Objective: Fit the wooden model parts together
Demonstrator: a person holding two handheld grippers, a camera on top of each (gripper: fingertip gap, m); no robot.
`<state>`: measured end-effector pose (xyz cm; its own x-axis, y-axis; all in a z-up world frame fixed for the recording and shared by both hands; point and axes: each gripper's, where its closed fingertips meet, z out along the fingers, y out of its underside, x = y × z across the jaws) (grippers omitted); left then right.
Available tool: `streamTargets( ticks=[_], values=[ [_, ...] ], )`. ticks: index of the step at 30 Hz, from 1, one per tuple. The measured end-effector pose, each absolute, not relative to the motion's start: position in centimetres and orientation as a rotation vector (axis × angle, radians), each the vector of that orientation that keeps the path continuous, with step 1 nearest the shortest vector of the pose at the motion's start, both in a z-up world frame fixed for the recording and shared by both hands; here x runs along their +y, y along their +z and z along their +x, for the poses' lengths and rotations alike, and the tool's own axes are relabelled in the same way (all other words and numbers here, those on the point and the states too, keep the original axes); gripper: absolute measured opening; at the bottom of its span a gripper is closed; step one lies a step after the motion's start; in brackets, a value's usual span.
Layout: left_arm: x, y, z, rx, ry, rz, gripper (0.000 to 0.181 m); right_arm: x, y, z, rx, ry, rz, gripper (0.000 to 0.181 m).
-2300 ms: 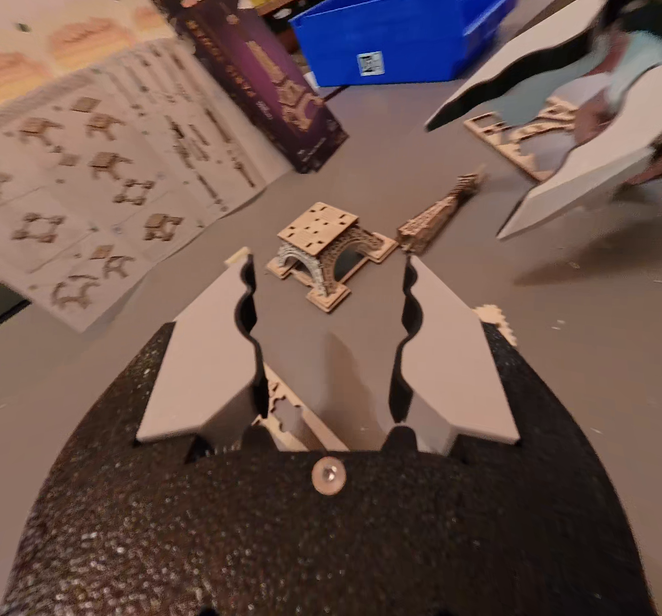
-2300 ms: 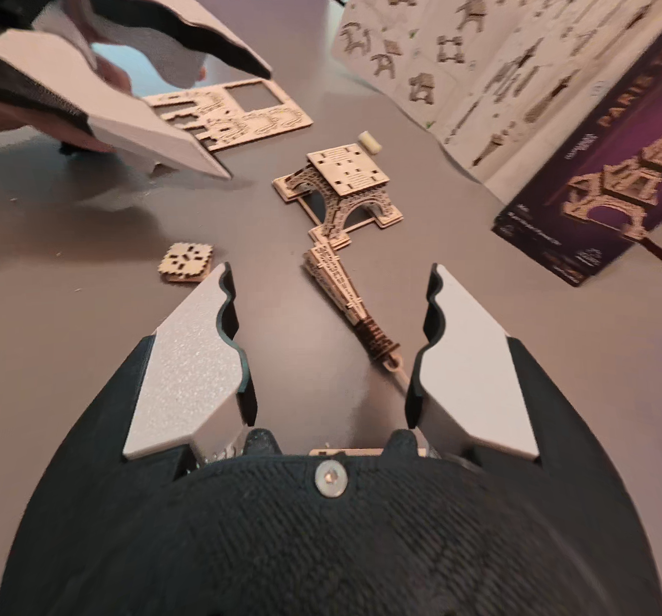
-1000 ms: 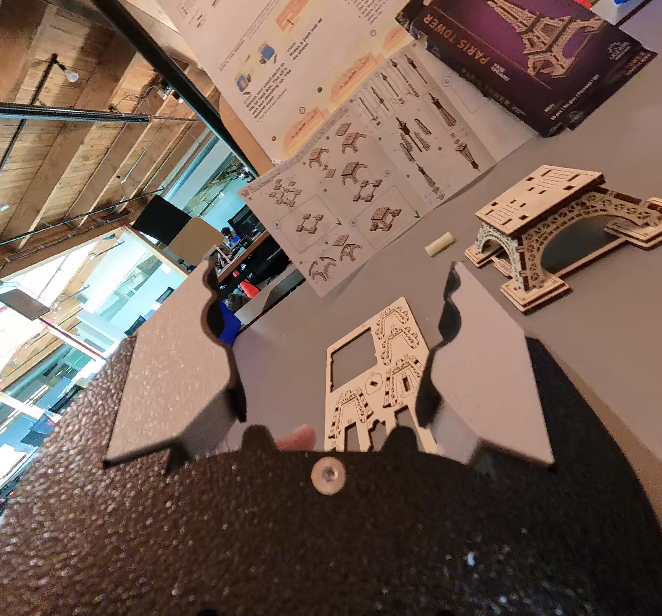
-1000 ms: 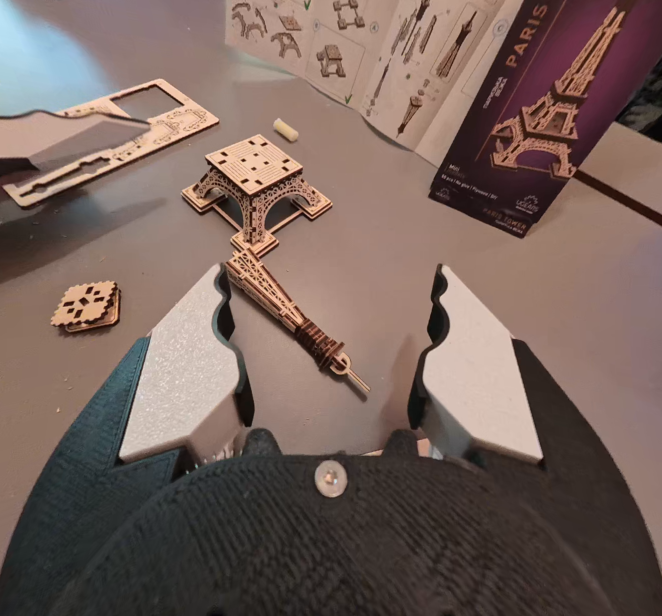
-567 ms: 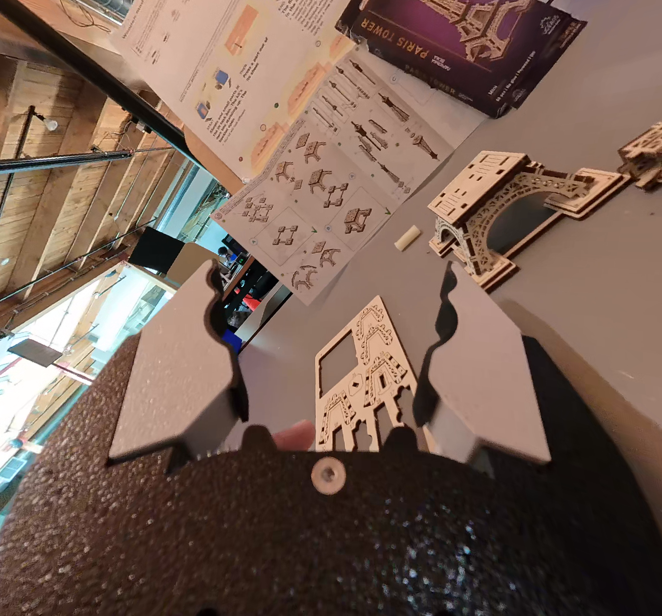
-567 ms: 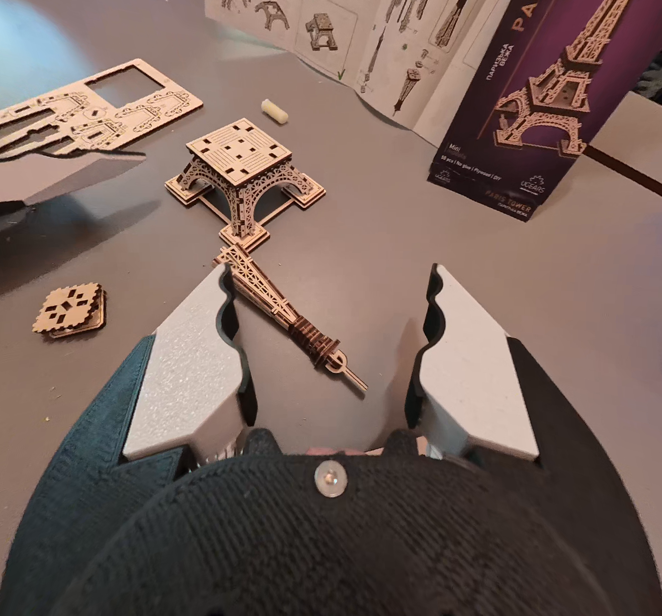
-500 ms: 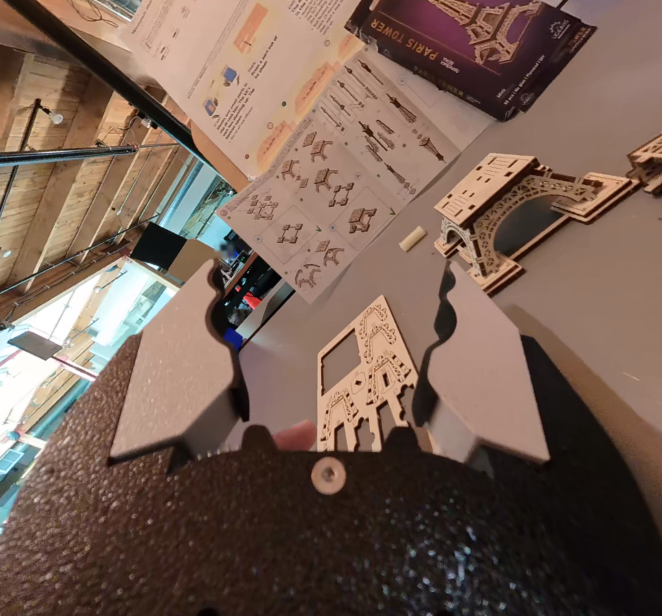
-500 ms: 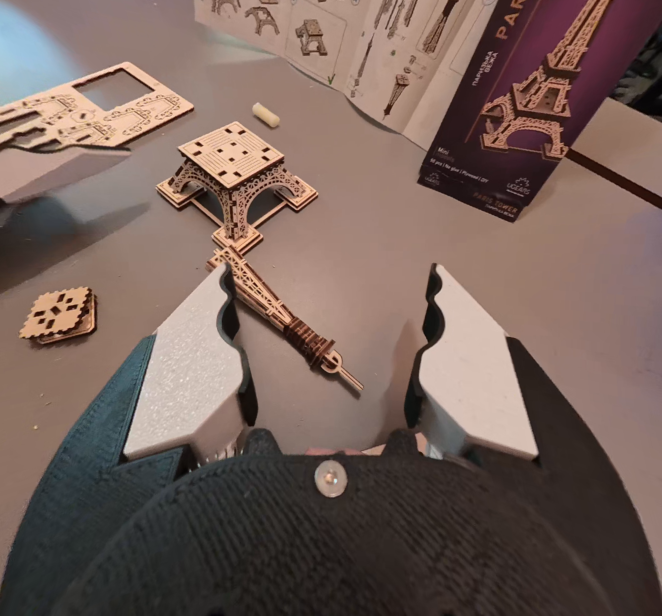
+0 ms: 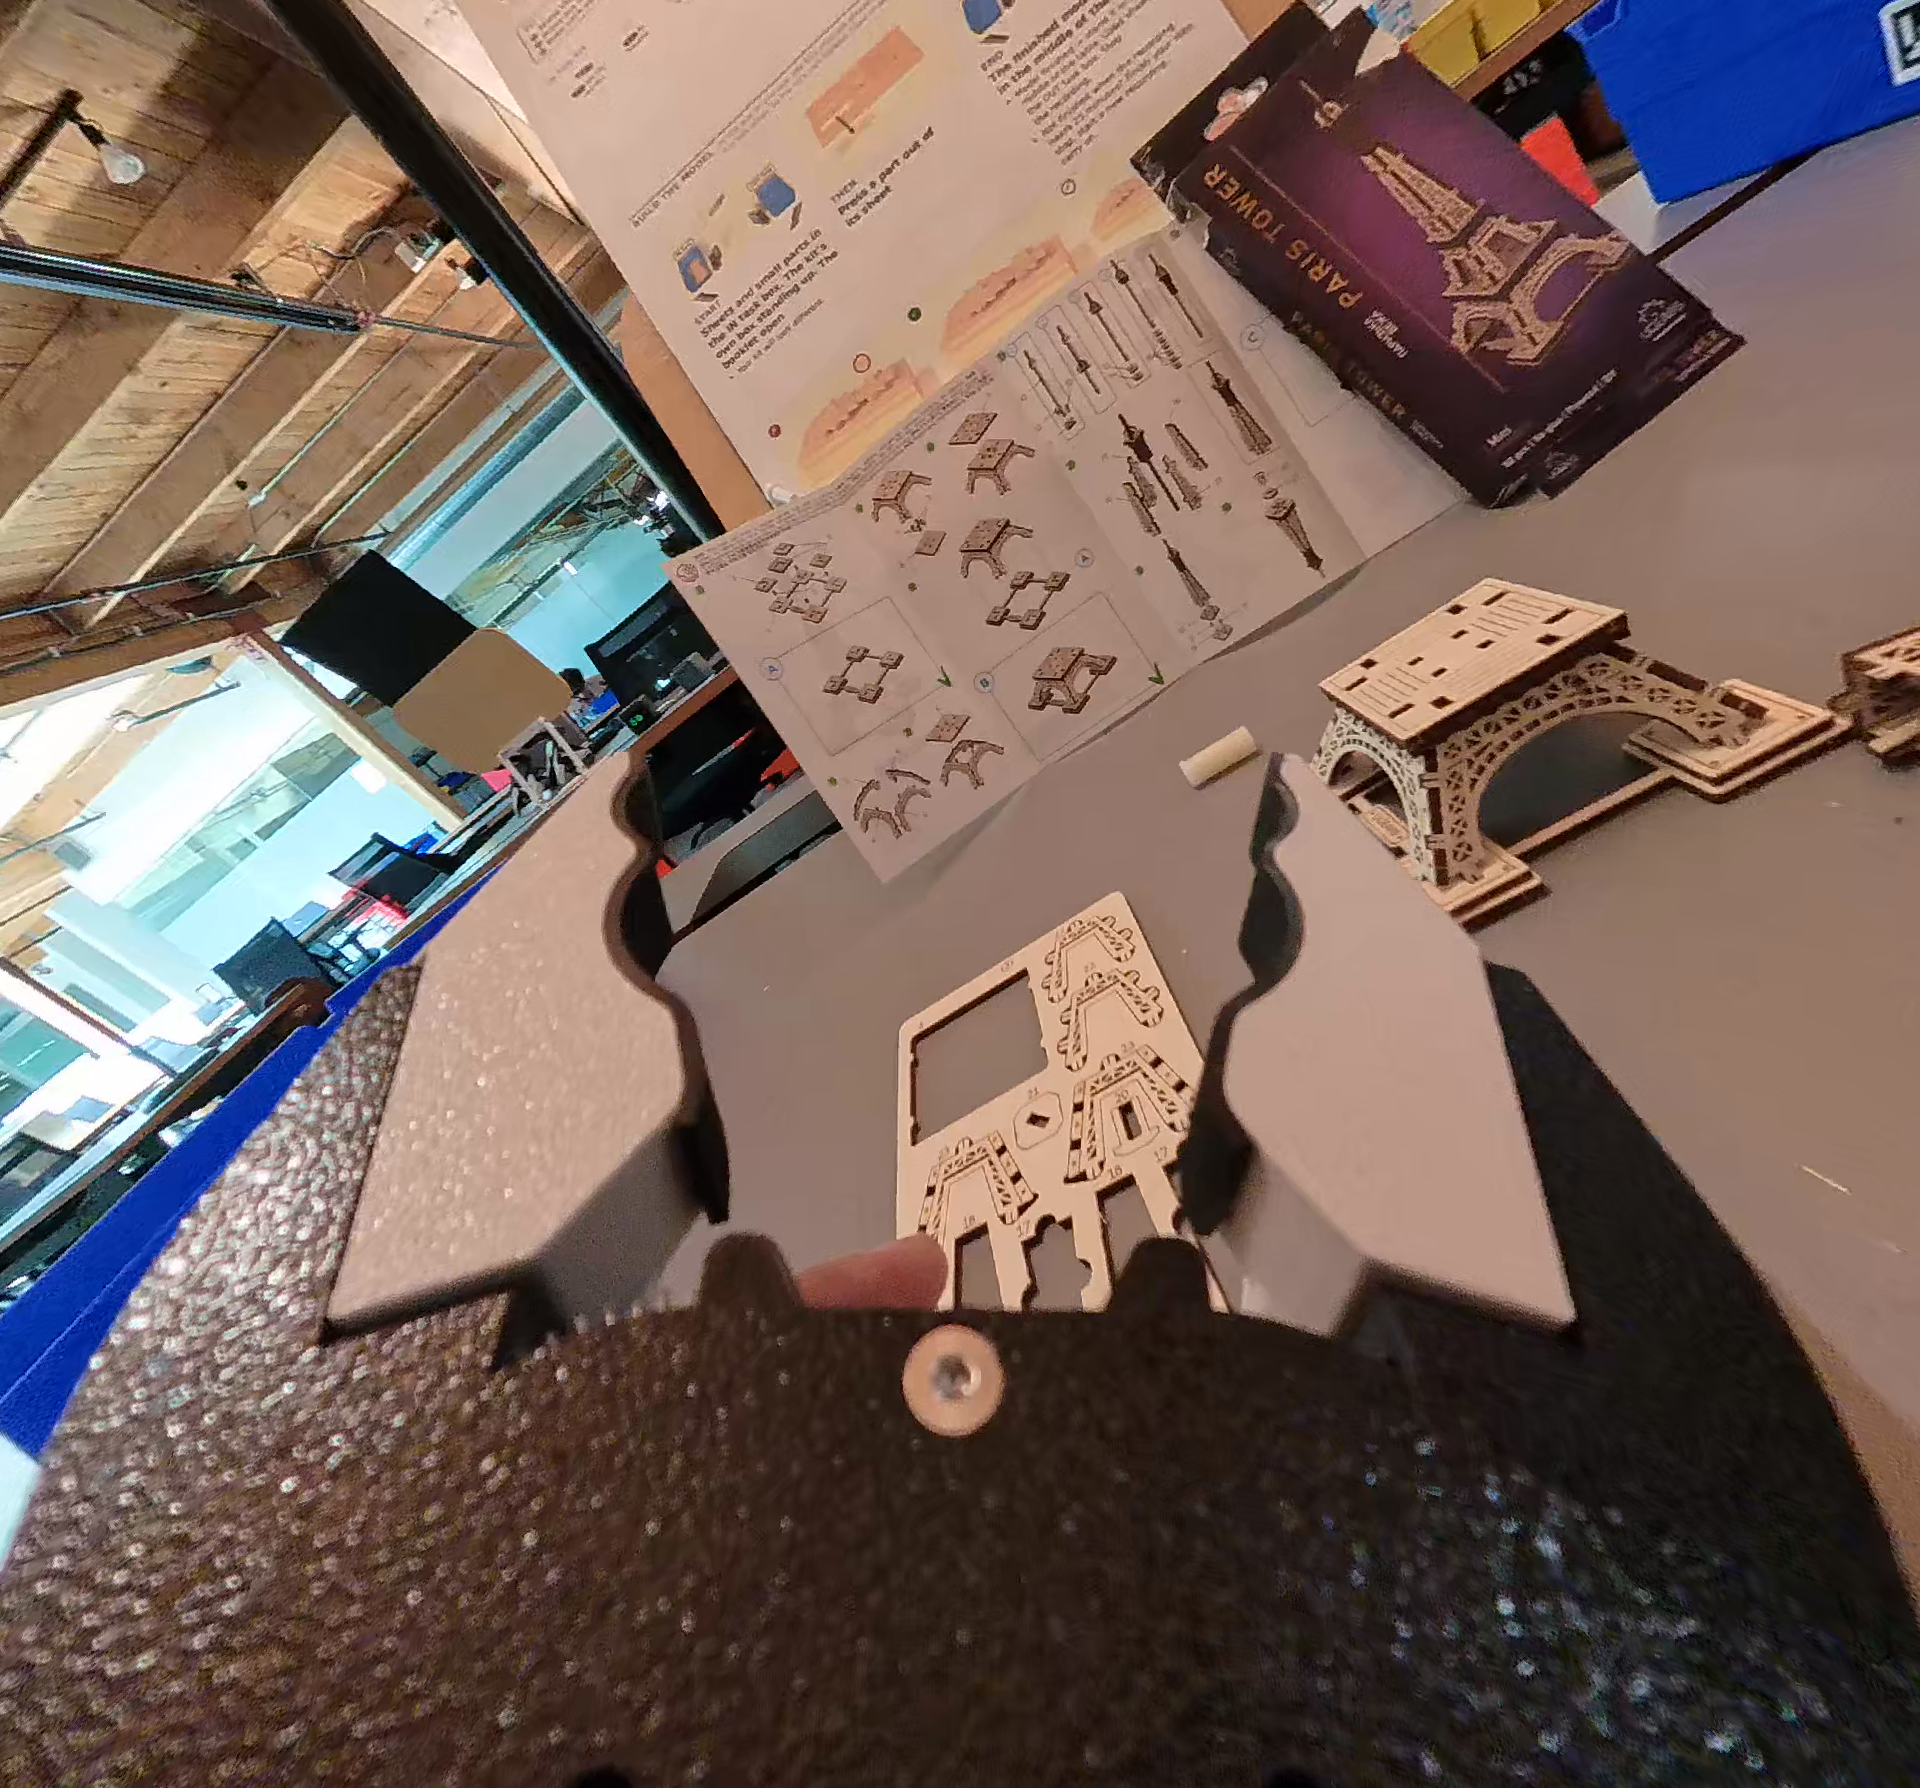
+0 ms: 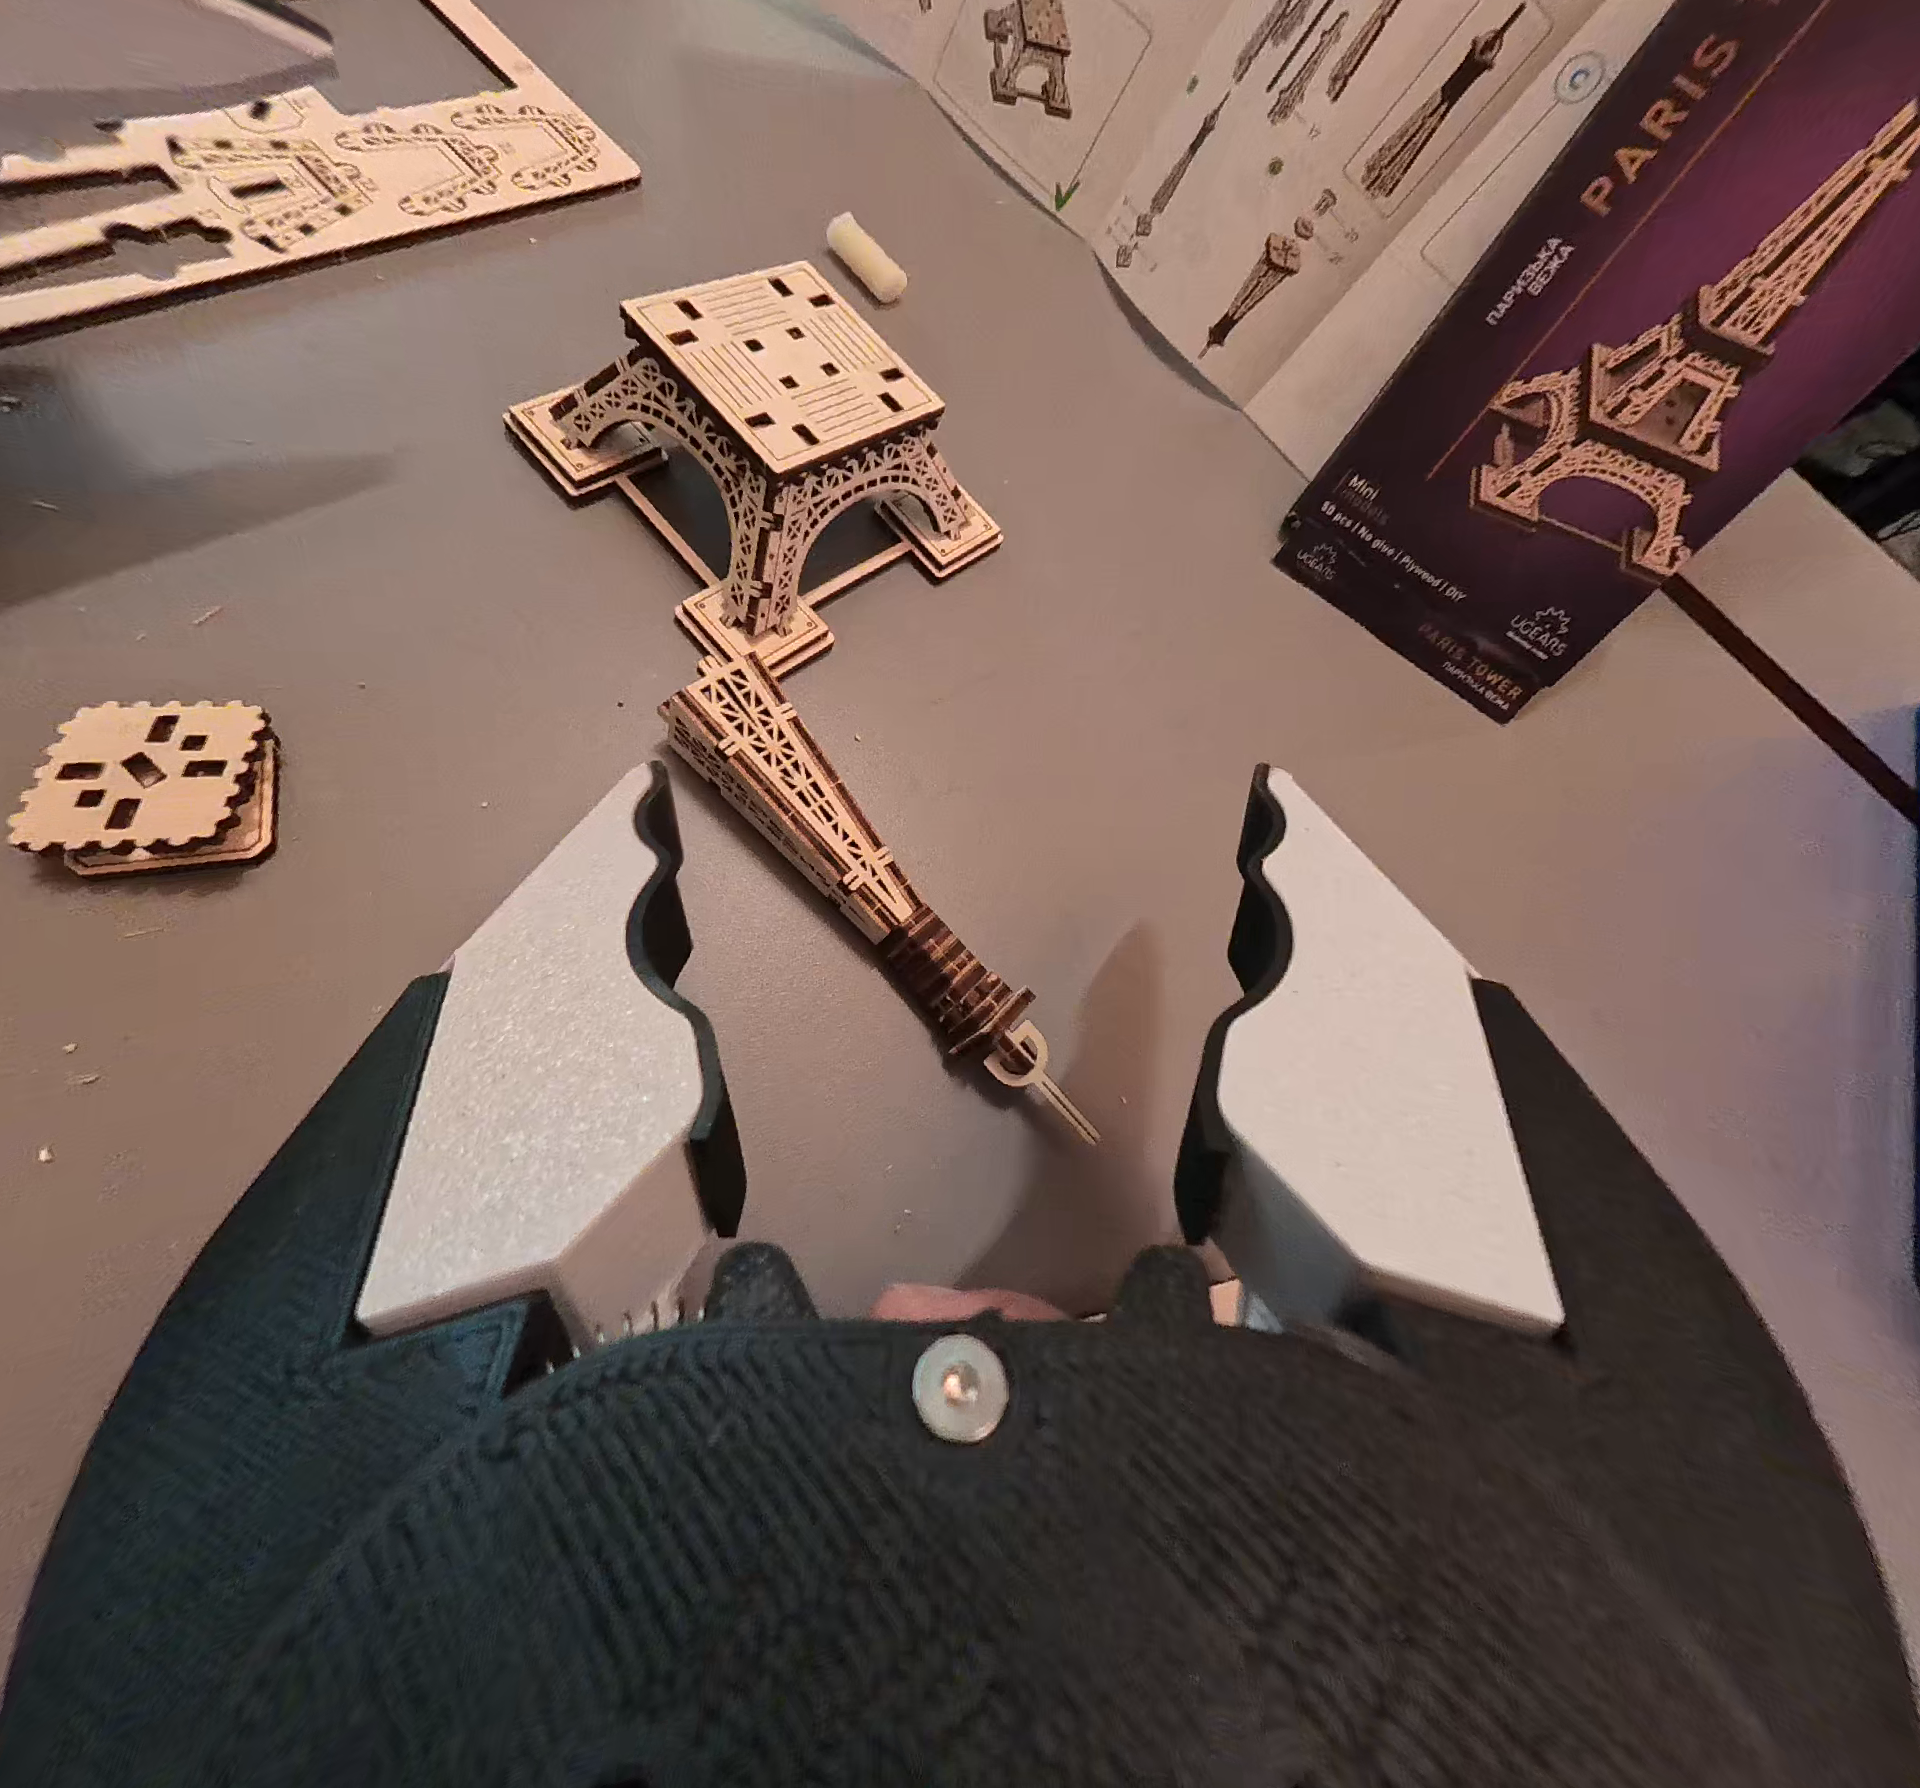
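Tower base (image 10: 774,434) standing on the grey bench (image 10: 1195,699), spire (image 10: 831,850) lying at its corner.
Right gripper (image 10: 956,917) fingers released over the spire; left gripper (image 9: 951,949) fingers released, empty, near the base.

Right tongs (image 10: 956,969) closer over spire (image 10: 831,865) (lower); left tongs (image 9: 956,1000) tilted sideways.

left wrist view: sits low by the table (image 9: 1714,1011), tipped on its side, and looks along it past the sheet (image 9: 1039,1094) to the paper (image 9: 997,595) and box (image 9: 1455,284).
right wrist view: sits higher and looks down at the spire (image 10: 831,834), close up.
both see: the base (image 9: 1496,699) (image 10: 769,429), the sheet (image 10: 312,169), the paper (image 10: 1195,55) and the box (image 10: 1621,367).
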<state>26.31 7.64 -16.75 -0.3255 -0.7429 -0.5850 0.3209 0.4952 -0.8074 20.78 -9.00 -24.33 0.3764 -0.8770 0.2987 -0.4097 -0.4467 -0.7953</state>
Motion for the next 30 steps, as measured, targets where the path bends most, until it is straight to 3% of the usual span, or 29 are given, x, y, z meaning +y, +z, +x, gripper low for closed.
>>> streamTargets(
  ticks=[17, 30],
  values=[
    [8.3, -16.0, 25.6, 1.547, -1.22, -0.42, 0.102, -9.5, -24.0, 21.0, 1.111, -1.07, -2.013, 0.104],
    [6.6, -16.6, 24.7, 1.583, -1.211, -0.313, 0.093, -8.7, -24.6, 20.8, 1.037, -1.088, -2.097, 0.091]
  ],
)
